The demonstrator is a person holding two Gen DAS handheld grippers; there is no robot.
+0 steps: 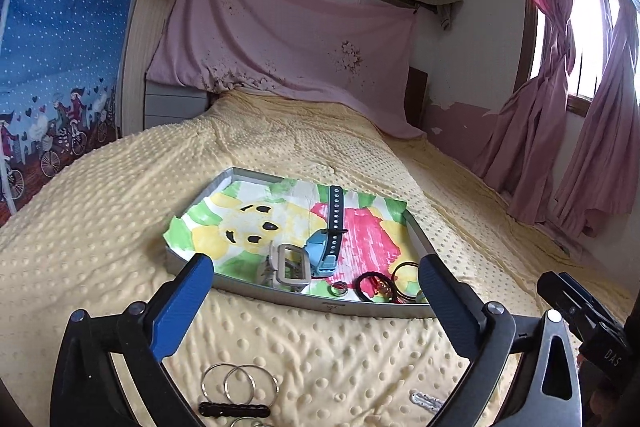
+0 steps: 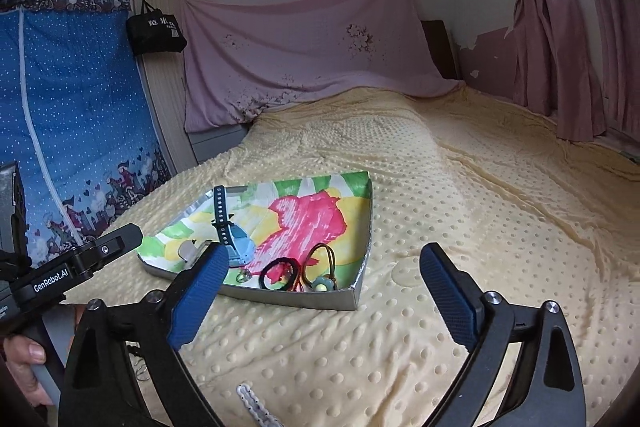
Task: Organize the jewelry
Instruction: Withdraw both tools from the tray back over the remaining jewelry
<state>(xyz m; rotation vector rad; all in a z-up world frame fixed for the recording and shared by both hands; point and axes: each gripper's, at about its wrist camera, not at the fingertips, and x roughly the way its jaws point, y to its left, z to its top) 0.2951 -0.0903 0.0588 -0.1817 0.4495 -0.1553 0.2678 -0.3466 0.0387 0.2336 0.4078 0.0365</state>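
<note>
Left wrist view: your left hand-held gripper (image 1: 316, 281) is spread wide and holds nothing. Your right hand-held gripper (image 2: 325, 269) is likewise wide open and empty.

Location of items: the tray (image 1: 280, 294) lies on the bed (image 1: 120, 187), ahead of both grippers. It already holds the blue watch (image 1: 326, 251), a grey watch (image 1: 289, 267), a small ring (image 1: 339, 289) and black hair ties (image 1: 372, 287) at its near right end. Outside the tray, on the near bed surface, remain two metal hoops (image 1: 239, 385), a black hair clip (image 1: 234, 409) and a silver clip (image 1: 426, 399).

Hazards from here:
- The hoops overlap. Closing on one may drag or flick the other.
- The hoops and clips lie flat in a soft, dimpled blanket. The fingers may pinch fabric instead of metal.
- The tray sits on soft bedding. Pressing its rim may tip it and spill the contents.
- The two grippers work close together. Keep them apart during reaches.
</note>
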